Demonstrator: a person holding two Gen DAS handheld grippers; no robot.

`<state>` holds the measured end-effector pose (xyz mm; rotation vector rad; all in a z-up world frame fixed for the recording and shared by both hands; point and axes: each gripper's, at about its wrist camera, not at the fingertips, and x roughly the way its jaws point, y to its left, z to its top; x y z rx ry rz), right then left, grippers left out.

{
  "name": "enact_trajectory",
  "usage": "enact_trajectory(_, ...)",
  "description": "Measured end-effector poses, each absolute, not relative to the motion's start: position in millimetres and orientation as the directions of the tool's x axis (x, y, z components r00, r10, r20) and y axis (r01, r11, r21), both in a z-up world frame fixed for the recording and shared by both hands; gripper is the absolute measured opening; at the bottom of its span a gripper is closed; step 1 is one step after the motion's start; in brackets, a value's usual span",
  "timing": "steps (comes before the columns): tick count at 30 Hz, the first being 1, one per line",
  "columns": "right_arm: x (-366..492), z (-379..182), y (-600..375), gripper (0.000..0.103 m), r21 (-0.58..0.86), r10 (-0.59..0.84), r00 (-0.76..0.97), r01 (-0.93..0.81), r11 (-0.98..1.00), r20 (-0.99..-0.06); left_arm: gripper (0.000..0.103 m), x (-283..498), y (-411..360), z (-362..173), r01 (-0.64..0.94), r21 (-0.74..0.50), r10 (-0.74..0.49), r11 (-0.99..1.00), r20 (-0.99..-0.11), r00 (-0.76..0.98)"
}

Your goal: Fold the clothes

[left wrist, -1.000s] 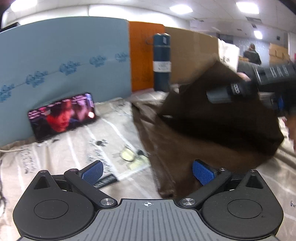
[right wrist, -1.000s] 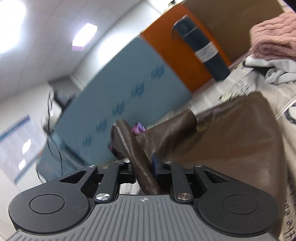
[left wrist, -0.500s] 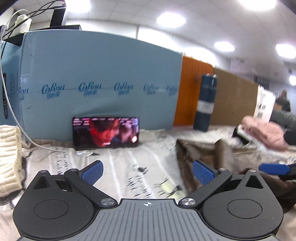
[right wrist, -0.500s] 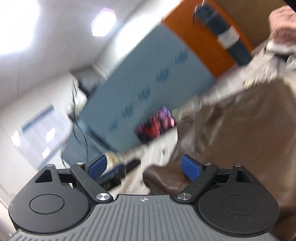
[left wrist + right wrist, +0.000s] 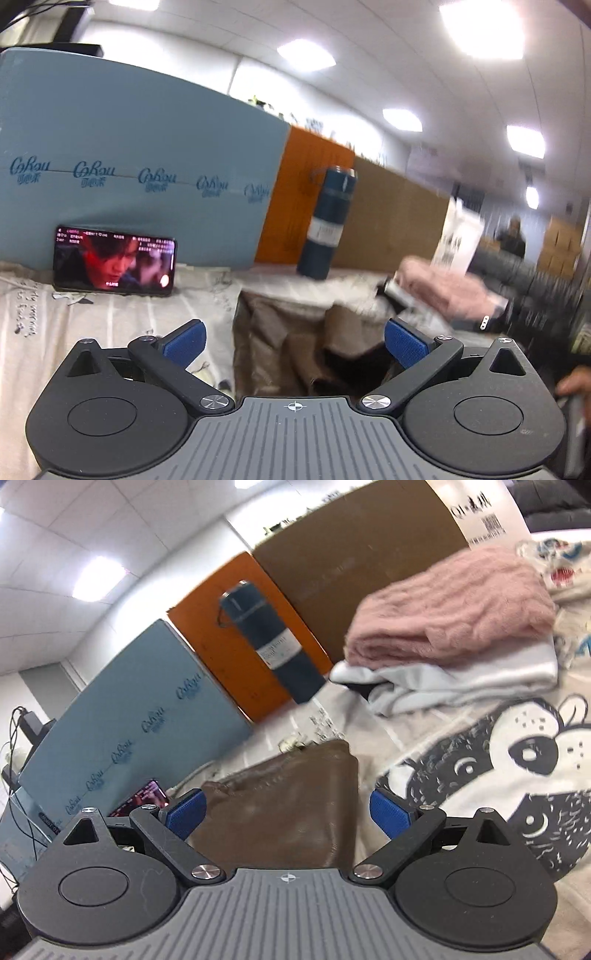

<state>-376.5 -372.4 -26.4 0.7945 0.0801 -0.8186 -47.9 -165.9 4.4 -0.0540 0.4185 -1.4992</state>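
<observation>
A brown leather-like garment (image 5: 295, 343) lies crumpled on the printed cloth in front of my left gripper (image 5: 293, 339), which is open and empty just above it. In the right wrist view the same brown garment (image 5: 280, 805) lies folded flat between the open blue pads of my right gripper (image 5: 286, 808), which holds nothing. The right gripper's arm shows blurred at the right of the left wrist view.
A dark blue bottle (image 5: 327, 225) stands against orange and brown boards. A phone (image 5: 114, 260) playing video leans on the blue foam panel (image 5: 129, 173). A folded pink sweater (image 5: 454, 609) on a pale grey garment (image 5: 461, 679) lies at the back right. A badger-print cloth (image 5: 498, 775) covers the table.
My right gripper opened and let go of the brown garment, which dropped flat onto the table. Both grippers swung to new viewing angles; the left stayed open.
</observation>
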Motion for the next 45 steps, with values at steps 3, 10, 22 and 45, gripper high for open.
enact_trajectory(3,-379,-33,-376,0.096,0.614,-0.612,0.702,0.675,0.409,-0.364,0.103,-53,-170,8,0.953,-0.294,-0.971,0.079,-0.24,0.007)
enact_trajectory(10,-378,-41,-379,0.096,0.615,-0.599,0.7,0.681,0.397,-0.388,0.103,-80,-184,-2,0.994,-0.09,-0.932,0.058,-0.361,0.022)
enact_trajectory(22,-381,-46,-382,0.099,0.664,-0.539,0.756,0.622,0.415,-0.372,0.103,-38,-208,-24,0.933,-0.333,-0.816,0.136,-0.571,-0.085)
enact_trajectory(45,-354,-47,-405,0.06,0.69,-0.35,0.836,0.548,0.474,-0.423,0.074,-45,-234,-34,0.833,-0.553,-0.86,0.01,-0.429,-0.274)
